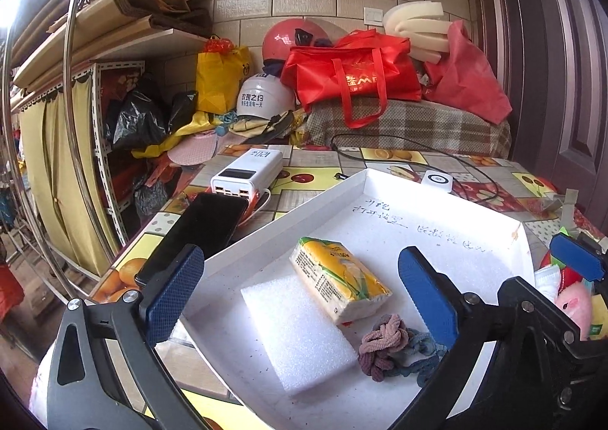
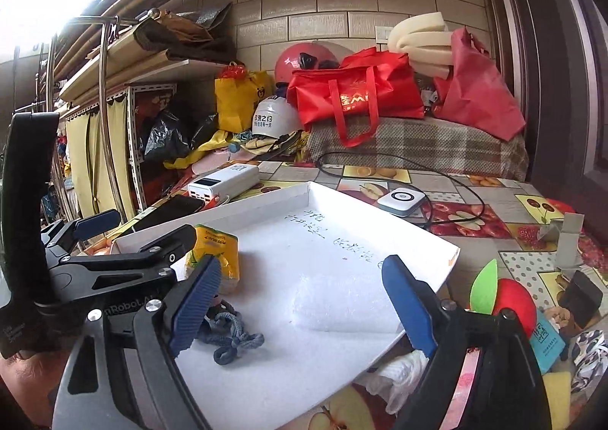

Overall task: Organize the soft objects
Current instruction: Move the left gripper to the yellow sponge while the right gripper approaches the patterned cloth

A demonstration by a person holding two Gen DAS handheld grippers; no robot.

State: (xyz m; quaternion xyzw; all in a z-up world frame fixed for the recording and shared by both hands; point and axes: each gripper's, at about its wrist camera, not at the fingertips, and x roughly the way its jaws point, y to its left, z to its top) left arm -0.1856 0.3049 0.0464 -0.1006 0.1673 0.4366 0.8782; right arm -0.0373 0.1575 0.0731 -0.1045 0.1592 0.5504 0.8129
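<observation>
Tissue pack (image 1: pixel 340 280), yellow and green, lies inside the white tray (image 1: pixel 437 198) on the fruit-print table (image 1: pixel 304 160), with a white foam block (image 1: pixel 298 331) touching its near side and a pink hair tie (image 1: pixel 380 344) knotted against a blue one (image 1: pixel 420 357) just beside its near end. From the right wrist the blue tie (image 2: pixel 231 338) sprawls on the tray floor (image 2: pixel 334 270) and a pale foam sheet (image 2: pixel 342 308) rests toward the tray's right edge. Left gripper (image 1: pixel 302 300) hangs over the tray with its blue pads spread wide, nothing pinched between them; the foam block and pack sit on the floor beyond the gap. Right gripper (image 2: pixel 304 306) is likewise spread, nothing clamped. Outside the tray to the right lie a red plush apple (image 2: pixel 511 302) with a green leaf, a teal card (image 2: pixel 547 340) and a white glove (image 2: pixel 399 373). Behind the tray sit a black phone (image 1: pixel 197 232), a white power bank (image 1: pixel 247 173) and a small white charger (image 1: pixel 437 181) with a black cable
</observation>
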